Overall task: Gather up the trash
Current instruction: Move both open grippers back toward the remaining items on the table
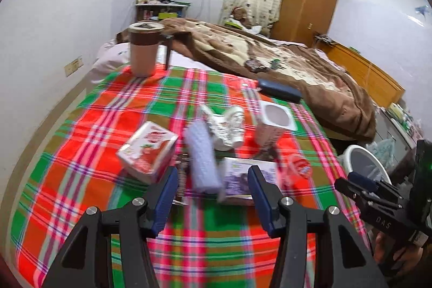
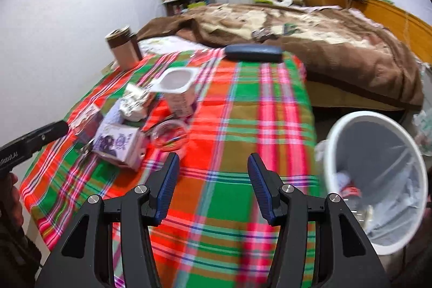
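Trash lies in a cluster on the plaid cloth (image 1: 81, 153): a red-and-white carton (image 1: 148, 150), a lavender textured pack (image 1: 202, 161), a purple box (image 1: 243, 177), crumpled white wrappers (image 1: 226, 126), a white cup (image 1: 275, 123) and a clear lid (image 1: 297, 166). My left gripper (image 1: 212, 177) hovers open just short of the lavender pack, touching nothing. My right gripper (image 2: 213, 169) is open and empty over bare cloth, between the purple box (image 2: 118, 142), the clear lid (image 2: 170, 136) and the white bin (image 2: 334, 142). The bin holds some trash.
A tall beige tumbler (image 1: 144, 50) stands at the cloth's far left corner. A dark blue case (image 1: 279, 91) lies at its far edge. A brown blanket (image 2: 324, 45) covers the bed behind. The bin (image 1: 351, 153) stands off the right edge. A hand (image 2: 10, 196) holds the left gripper.
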A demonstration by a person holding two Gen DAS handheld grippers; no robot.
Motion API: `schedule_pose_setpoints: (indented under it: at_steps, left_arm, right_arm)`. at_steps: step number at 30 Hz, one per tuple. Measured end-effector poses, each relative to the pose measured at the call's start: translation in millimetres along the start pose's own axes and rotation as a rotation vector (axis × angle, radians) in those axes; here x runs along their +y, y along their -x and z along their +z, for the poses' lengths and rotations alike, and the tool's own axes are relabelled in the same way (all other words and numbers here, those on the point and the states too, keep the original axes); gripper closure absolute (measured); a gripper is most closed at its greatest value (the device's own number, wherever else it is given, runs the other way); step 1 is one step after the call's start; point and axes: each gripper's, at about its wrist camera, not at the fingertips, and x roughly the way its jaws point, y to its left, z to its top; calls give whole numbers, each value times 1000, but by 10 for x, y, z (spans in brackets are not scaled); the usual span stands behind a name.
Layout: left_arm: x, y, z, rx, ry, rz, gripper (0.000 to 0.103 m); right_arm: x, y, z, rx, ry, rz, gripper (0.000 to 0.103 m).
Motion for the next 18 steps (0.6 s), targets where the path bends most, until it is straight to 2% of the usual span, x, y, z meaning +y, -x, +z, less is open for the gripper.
schedule_pose_setpoints:
  at_steps: [6,14,18]
  left_arm:
    - [299,-71,44,2,30,29,50]
    - [559,-238,114,24,47,36,49]
    - [641,-329,139,39,38,35,41]
  right_arm:
    - [192,-203,39,26,45,24,49]
    - [254,-417,110,60,29,33,49]
    - [301,-501,129,73,35,35,49]
